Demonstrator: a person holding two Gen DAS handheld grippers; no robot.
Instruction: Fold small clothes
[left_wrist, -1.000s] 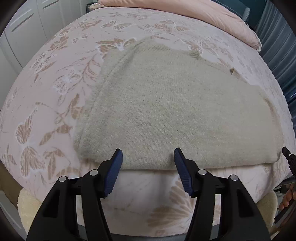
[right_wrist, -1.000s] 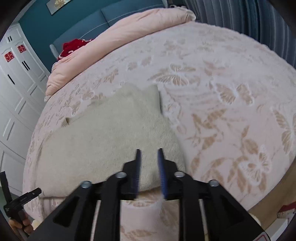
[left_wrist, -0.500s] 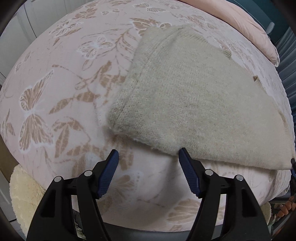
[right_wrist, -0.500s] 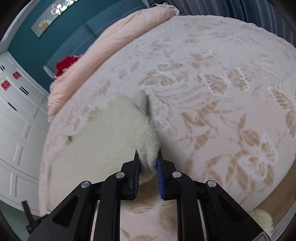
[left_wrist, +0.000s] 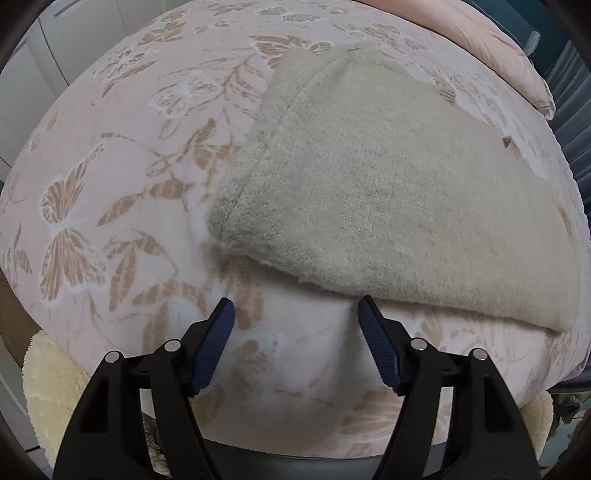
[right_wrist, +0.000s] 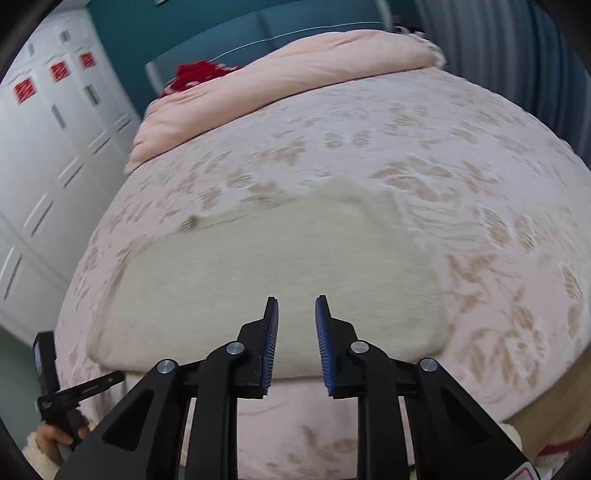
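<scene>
A beige knitted garment (left_wrist: 388, 192) lies folded flat on the floral bed cover near the bed's front edge; it also shows in the right wrist view (right_wrist: 266, 280). My left gripper (left_wrist: 295, 314) is open and empty, just in front of the garment's near-left corner, not touching it. My right gripper (right_wrist: 295, 306) is open with a narrow gap and holds nothing; it hovers over the garment's near edge. The left gripper's handle (right_wrist: 74, 387) shows at the lower left of the right wrist view.
The pink floral bed cover (left_wrist: 110, 184) spreads all around. A rolled pink duvet (right_wrist: 295, 74) and a red item (right_wrist: 195, 74) lie at the head of the bed. White wardrobes (right_wrist: 48, 147) stand on the left, curtains on the right.
My right gripper let go of the garment's corner, opened slightly and drew back and up. The left gripper stayed open near the garment's near-left corner.
</scene>
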